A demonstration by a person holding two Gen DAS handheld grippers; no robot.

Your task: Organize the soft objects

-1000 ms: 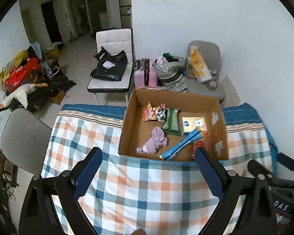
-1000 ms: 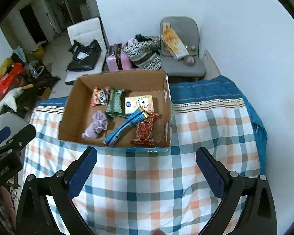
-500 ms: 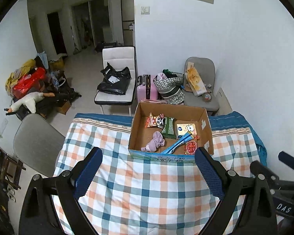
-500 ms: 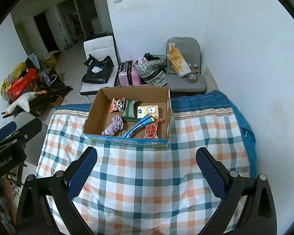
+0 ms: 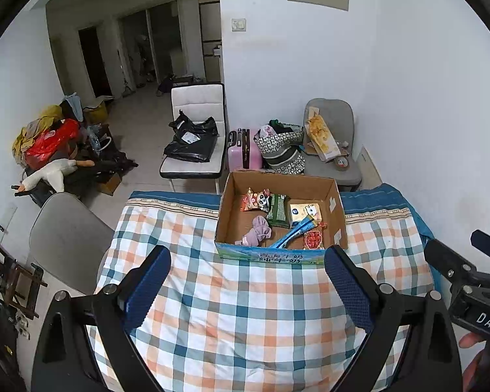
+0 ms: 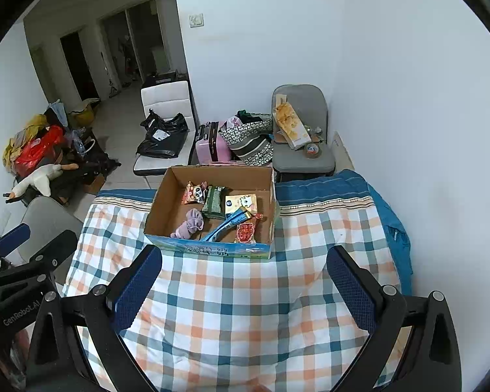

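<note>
An open cardboard box (image 5: 338,215) (image 6: 272,202) stands at the far end of a table covered with a checked cloth (image 5: 238,313) (image 6: 238,307). In it lie a purple soft toy (image 5: 258,232) (image 6: 189,225), a panda snack pack (image 5: 256,198) (image 6: 195,192), a green pack (image 5: 277,206), a yellow pack (image 5: 305,212), a blue tube (image 5: 294,232) (image 6: 228,223) and a red pack (image 5: 313,239). My left gripper (image 5: 246,258) and right gripper (image 6: 243,258) are both open and empty, held high above the near part of the cloth, well back from the box.
Behind the table stand a white chair with a black bag (image 5: 192,140), a pink suitcase (image 5: 243,150), patterned bags (image 5: 281,150) and a grey chair (image 5: 333,150). A grey chair back (image 5: 65,238) is at the table's left. A white wall is at the right.
Both grippers have pulled back and risen away from the box, so the box looks smaller and more of the room shows. Both stay open and empty.
</note>
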